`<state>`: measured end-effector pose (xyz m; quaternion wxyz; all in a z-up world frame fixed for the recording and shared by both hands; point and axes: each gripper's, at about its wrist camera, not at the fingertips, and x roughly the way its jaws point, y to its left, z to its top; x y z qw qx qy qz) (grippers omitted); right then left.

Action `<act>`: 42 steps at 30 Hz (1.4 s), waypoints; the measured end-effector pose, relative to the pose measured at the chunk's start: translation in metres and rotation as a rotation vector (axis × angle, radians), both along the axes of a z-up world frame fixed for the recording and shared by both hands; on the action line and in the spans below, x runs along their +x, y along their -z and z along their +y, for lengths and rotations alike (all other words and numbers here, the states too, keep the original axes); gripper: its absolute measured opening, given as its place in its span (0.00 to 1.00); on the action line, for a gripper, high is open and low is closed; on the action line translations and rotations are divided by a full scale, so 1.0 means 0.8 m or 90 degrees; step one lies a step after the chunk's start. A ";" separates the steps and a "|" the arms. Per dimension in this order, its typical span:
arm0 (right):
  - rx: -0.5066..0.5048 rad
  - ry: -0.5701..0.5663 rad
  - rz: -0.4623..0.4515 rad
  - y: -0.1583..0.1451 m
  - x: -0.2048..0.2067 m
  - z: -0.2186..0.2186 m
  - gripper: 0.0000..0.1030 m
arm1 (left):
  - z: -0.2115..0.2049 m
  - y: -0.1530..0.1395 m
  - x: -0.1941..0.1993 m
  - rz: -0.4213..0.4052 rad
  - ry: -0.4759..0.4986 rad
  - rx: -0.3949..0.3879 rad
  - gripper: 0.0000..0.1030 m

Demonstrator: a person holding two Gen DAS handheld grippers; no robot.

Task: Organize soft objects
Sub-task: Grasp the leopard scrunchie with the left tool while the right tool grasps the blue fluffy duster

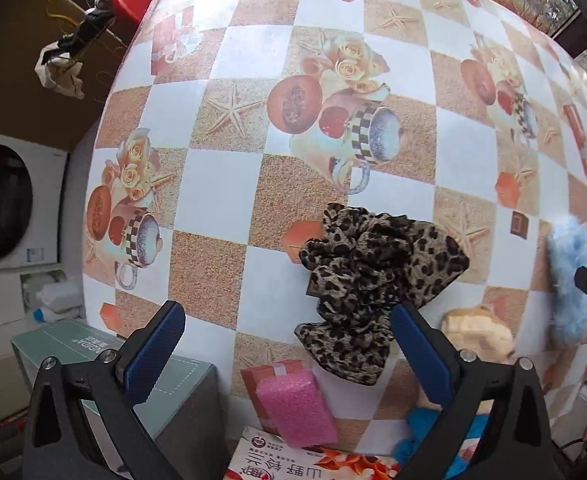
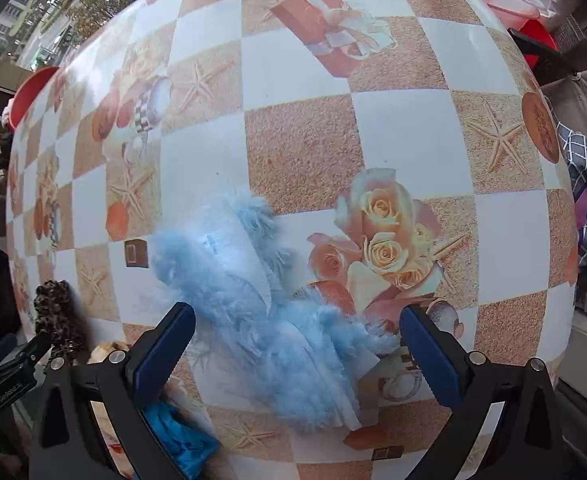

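Right wrist view is showing the right gripper [image 2: 297, 352] with its jaws wide apart around the fluffy blue cloth [image 2: 261, 320] lying between them on the worktop [image 2: 301, 140], and closing too high is risking only pinching fluff, so it slips out.

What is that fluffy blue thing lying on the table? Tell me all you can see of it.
The fluffy blue thing is a soft, pale blue piece with long feathery fur around smoother, lighter panels of cloth. It lies crumpled and flat on the checked tablecloth, partly covering a printed rose picture. The right gripper has its jaws wide open on either side of it, not pinching it. What it is exactly, I cannot tell.
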<state>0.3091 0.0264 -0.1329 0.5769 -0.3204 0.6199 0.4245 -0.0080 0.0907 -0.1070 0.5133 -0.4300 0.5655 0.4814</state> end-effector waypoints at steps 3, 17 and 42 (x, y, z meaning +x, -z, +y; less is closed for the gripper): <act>0.004 -0.057 -0.011 -0.005 -0.019 0.005 1.00 | 0.004 0.005 0.009 -0.019 -0.015 -0.026 1.00; -0.089 -0.182 -0.103 0.049 -0.054 0.018 1.00 | 0.009 0.076 0.063 -0.058 -0.058 -0.065 1.00; 0.045 -0.130 0.068 -0.046 -0.071 0.009 0.30 | -0.014 -0.031 0.059 -0.134 0.035 0.031 0.25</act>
